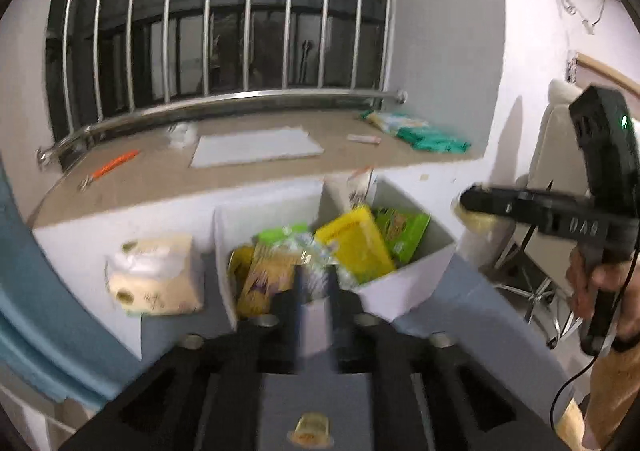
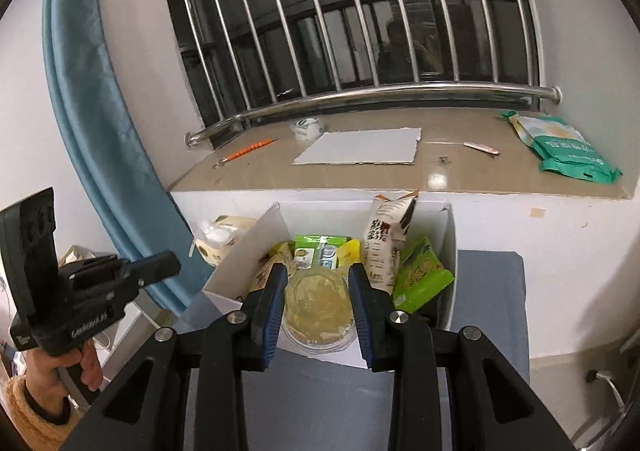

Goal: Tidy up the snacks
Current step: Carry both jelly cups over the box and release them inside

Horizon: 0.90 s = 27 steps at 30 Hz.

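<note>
A white open box (image 2: 450,251) on a grey table holds several snack packs: a green bag (image 2: 420,279), a tall white bag (image 2: 386,247) and yellow packs. My right gripper (image 2: 318,285) is shut on a clear round tub of yellow jelly (image 2: 318,303) just above the box's near edge. In the left wrist view the same box (image 1: 404,287) shows a yellow pack (image 1: 354,243) and a green bag (image 1: 404,231). My left gripper (image 1: 314,291) hovers over the box's near side, blurred, its fingers close together with nothing seen between them. The right gripper shows at the right (image 1: 476,201).
A tissue pack (image 1: 154,275) stands left of the box. The stone window sill (image 2: 400,175) behind holds a grey card (image 2: 360,147), an orange tool (image 2: 248,149), a pink pen (image 2: 482,147) and a green-white bag (image 2: 560,147). A blue curtain (image 2: 100,131) hangs at left. A chair (image 1: 560,155) stands right.
</note>
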Available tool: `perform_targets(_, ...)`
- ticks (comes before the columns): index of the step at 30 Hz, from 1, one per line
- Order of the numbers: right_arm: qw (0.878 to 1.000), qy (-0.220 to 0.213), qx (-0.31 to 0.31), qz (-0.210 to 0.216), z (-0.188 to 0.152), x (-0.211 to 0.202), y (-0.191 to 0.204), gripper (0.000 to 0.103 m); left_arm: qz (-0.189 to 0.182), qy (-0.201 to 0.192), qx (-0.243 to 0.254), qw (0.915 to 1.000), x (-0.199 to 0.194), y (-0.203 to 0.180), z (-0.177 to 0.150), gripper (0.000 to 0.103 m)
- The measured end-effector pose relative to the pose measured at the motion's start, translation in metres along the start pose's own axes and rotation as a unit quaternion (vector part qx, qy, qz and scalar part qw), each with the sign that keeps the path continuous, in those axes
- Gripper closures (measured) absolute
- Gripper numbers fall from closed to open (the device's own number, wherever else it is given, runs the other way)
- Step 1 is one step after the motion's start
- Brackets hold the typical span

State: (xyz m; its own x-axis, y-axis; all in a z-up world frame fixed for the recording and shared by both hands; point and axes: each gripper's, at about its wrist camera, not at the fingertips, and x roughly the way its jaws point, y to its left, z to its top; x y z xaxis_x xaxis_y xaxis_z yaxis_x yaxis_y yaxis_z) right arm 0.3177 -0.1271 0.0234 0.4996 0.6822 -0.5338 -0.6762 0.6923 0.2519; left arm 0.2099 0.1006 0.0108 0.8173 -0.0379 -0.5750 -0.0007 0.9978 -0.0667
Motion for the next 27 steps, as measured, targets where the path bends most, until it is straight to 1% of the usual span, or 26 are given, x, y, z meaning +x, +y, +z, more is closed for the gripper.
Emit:
perform_targets(1,1.000,0.001,-0.001,0.001,-0.002,0.000,0.002,0.069,0.000,0.014,-0.004,0.9999,0.002,0.001,-0.009,0.016)
perform_targets(2,1.000,0.002,0.002,0.004,-0.004,0.002,0.004,0.069,0.000,0.023,-0.003,0.9997,0.002,0.001,-0.015,0.000)
perform_targets(4,1.000,0.003,0.004,0.011,-0.007,0.000,0.006,0.069,0.004,0.032,0.006,0.9995,0.003,-0.001,-0.044,0.000)
perform_targets(5,1.000,0.001,0.003,0.012,-0.009,-0.002,0.008,0.069,0.002,0.040,0.011,0.9991,0.004,-0.003,-0.053,0.000)
perform_targets(7,1.000,-0.007,0.001,0.018,-0.015,-0.011,0.012,0.069,-0.004,0.064,0.016,0.9978,0.011,-0.006,-0.080,0.000)
perform_targets(8,1.000,-0.008,0.001,0.022,-0.018,-0.015,0.014,0.069,-0.013,0.078,0.015,0.9967,0.016,-0.006,-0.098,0.000)
perform_targets(11,0.999,-0.015,0.004,0.033,-0.032,-0.030,0.019,0.069,-0.024,0.112,0.002,0.9934,0.033,-0.004,-0.130,0.000)
perform_targets(14,0.999,-0.017,-0.001,0.040,-0.049,-0.042,0.027,0.069,-0.035,0.126,-0.010,0.9913,0.045,-0.001,-0.145,0.000)
perform_targets(17,0.999,-0.015,0.001,0.052,-0.067,-0.054,0.032,0.069,-0.032,0.128,-0.013,0.9912,0.056,0.004,-0.150,0.000)
perform_targets(20,0.999,-0.012,0.001,0.048,-0.081,-0.061,0.034,0.069,-0.038,0.135,-0.026,0.9897,0.070,0.011,-0.153,0.002)
perform_targets(21,0.999,-0.011,0.003,0.048,-0.084,-0.062,0.032,0.069,-0.041,0.137,-0.031,0.9893,0.073,0.011,-0.154,0.016)
perform_targets(22,0.999,-0.006,0.008,0.050,-0.087,-0.062,0.031,0.069,-0.045,0.143,-0.035,0.9881,0.077,0.013,-0.155,0.053)
perform_targets(23,0.999,-0.003,0.010,0.049,-0.089,-0.062,0.029,0.069,-0.044,0.158,-0.043,0.9855,0.083,0.015,-0.157,0.065)
perform_targets(24,0.999,-0.001,0.012,0.047,-0.092,-0.061,0.028,0.069,-0.031,0.157,-0.049,0.9859,0.084,0.018,-0.158,0.096)
perform_targets(25,0.999,0.003,0.011,0.044,-0.094,-0.060,0.027,0.069,-0.029,0.157,-0.047,0.9861,0.083,0.017,-0.157,0.100)
perform_targets(27,0.999,0.007,0.013,0.042,-0.097,-0.059,0.025,0.069,-0.035,0.145,-0.043,0.9880,0.076,0.014,-0.156,0.100)
